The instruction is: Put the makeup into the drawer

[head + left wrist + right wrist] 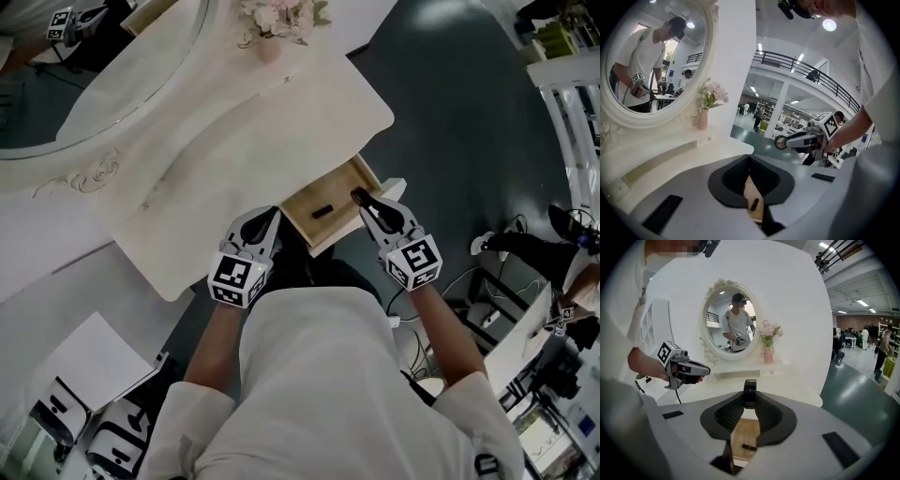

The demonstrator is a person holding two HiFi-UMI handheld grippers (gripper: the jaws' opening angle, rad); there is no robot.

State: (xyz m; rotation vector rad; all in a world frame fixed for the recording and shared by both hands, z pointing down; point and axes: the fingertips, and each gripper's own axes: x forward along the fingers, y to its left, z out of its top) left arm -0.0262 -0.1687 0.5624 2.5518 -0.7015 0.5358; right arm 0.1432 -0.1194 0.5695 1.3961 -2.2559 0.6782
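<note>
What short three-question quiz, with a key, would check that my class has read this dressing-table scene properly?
1. True or false: the wooden drawer stands open.
2. What holds the black makeup tube? A a bare hand; B the right gripper, between its fingers; C nothing.
3. What lies inside the drawer?
Key: 1 true; 2 B; 3 one small dark item.

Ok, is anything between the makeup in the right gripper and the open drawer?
Nothing visible. The right gripper holds the makeup over the open drawer, bare wooden floor below it. One small dark item already lies inside; the left gripper is off to the side.
</note>
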